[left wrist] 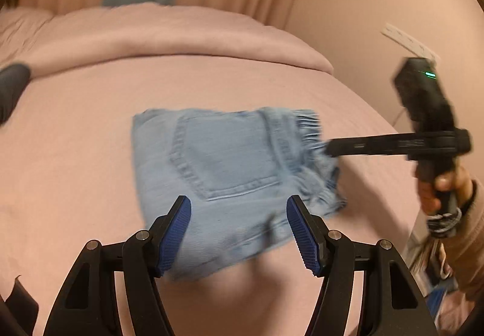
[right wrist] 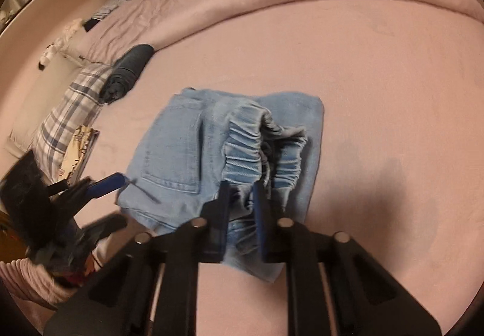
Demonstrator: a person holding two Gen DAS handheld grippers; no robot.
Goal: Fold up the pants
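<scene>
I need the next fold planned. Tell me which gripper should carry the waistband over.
Right. The right gripper is shut on the waistband of the jeans. The left gripper hangs open above them, holding nothing.

we count one pair of folded denim pants (right wrist: pixel 193 151), two claws: left claw (left wrist: pixel 239 233), right claw (right wrist: pixel 242 215). also one dark rolled garment (right wrist: pixel 127 72), one plaid pillow (right wrist: pixel 69 112), one bed (right wrist: pixel 378 78).

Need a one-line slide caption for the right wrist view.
Right tongs pinch the gathered elastic waistband of folded light-blue denim pants on a pink bedspread.
</scene>
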